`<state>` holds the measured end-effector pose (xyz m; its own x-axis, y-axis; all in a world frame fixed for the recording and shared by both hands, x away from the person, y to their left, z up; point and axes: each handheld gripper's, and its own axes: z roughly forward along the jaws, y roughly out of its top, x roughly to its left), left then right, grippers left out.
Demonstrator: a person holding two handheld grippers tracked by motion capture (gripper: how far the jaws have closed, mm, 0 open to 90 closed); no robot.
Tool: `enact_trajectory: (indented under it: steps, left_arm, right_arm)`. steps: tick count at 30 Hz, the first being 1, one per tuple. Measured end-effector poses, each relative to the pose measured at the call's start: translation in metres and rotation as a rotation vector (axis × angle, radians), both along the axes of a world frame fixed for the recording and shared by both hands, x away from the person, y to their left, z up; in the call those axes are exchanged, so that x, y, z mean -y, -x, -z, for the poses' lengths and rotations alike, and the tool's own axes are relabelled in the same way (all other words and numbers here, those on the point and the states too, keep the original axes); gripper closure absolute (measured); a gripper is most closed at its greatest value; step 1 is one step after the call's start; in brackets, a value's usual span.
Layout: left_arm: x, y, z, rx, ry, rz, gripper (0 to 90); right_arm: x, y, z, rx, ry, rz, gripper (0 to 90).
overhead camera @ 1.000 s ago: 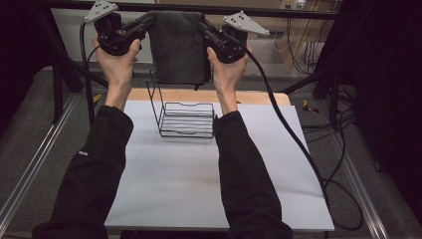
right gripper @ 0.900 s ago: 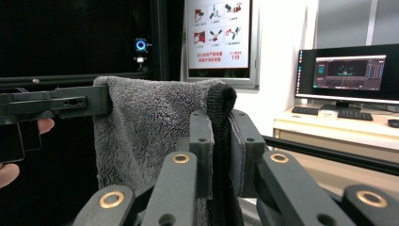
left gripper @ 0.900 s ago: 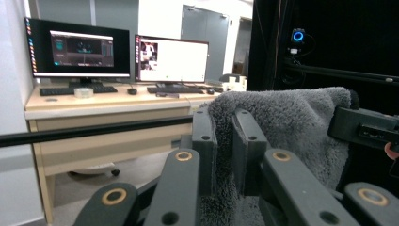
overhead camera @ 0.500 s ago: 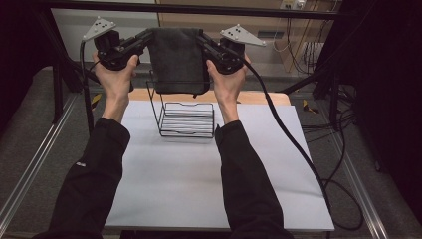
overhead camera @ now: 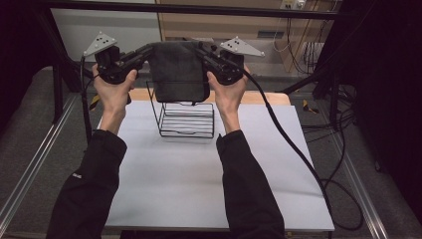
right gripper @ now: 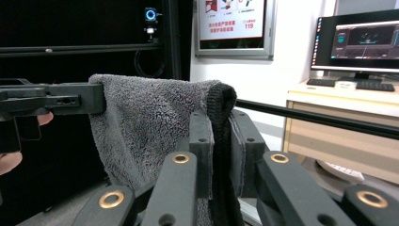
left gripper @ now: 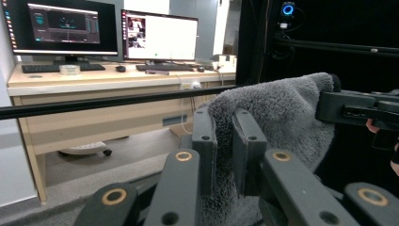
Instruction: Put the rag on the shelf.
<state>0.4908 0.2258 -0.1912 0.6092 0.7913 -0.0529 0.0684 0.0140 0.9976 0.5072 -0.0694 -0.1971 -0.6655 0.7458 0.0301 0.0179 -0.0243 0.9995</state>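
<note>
We look along our left gripper (left gripper: 225, 141), whose two black jaws are pinched on a corner of a grey fluffy towel (left gripper: 282, 113). The towel stretches to the right, where our right gripper (left gripper: 329, 106) grips its far corner. Behind stand a wooden desk (left gripper: 94, 94), two lit monitors (left gripper: 160, 35) and a black bar (left gripper: 94, 103).
</note>
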Motion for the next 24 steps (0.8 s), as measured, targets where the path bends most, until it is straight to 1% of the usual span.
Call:
enact_trajectory:
  steps: [4,9,12,15,18,21,24]
  left_arm:
    - [-0.001,0.004,0.004,-0.017,-0.013,0.016,80.9]
    - [0.000,0.005,0.009,-0.037,-0.037,0.019,80.9]
    - [-0.002,0.007,0.012,-0.035,-0.030,0.031,80.9]
    - [-0.004,0.010,0.015,-0.043,-0.030,0.046,80.9]
    - [-0.005,0.012,0.017,-0.061,-0.039,0.055,80.8]
    - [-0.006,0.014,0.019,-0.081,-0.063,0.061,80.5]
    - [-0.007,0.018,0.021,-0.083,-0.064,0.069,80.3]
  right_arm:
    - [0.002,0.003,0.003,-0.004,0.023,-0.011,81.4]
    - [0.003,0.006,0.009,-0.022,0.042,-0.020,81.4]
    - [0.004,0.008,0.011,-0.019,0.049,-0.030,81.4]
    - [0.005,0.011,0.011,-0.015,0.063,-0.040,81.4]
    - [0.005,0.012,0.012,-0.030,0.076,-0.050,81.4]
    - [0.005,0.014,0.013,-0.044,0.093,-0.062,81.3]
    - [0.005,0.016,0.015,-0.052,0.105,-0.073,81.3]
